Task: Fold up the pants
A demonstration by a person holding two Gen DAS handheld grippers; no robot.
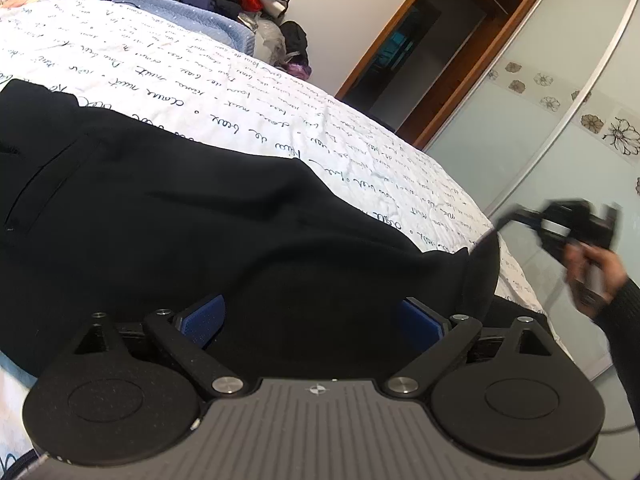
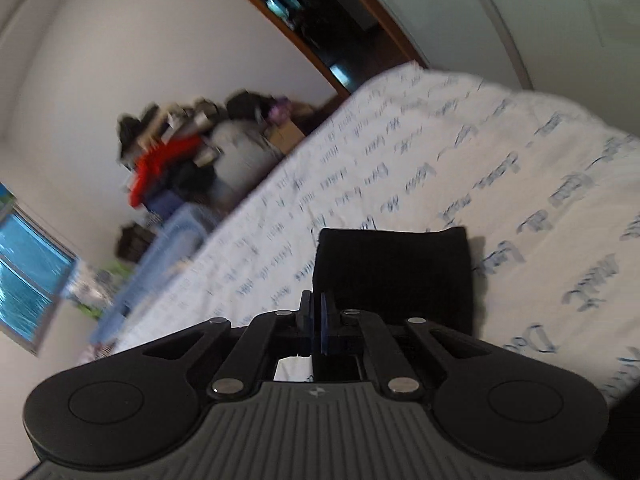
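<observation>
The right gripper (image 2: 316,312) is pressed together on a hem of the black pants (image 1: 192,216), lifted at the leg end. The left gripper (image 1: 312,320) is spread wide above the soft, matte cloth, pinching nothing. The pants are laid lengthwise across the script-printed bedspread (image 1: 280,120), waist away from the right gripper.

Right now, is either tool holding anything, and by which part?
The right tool is shut on the black pants, pinching the hem end of a leg and lifting it off the bed. The left tool is open over the pants, gripping nothing.
</observation>
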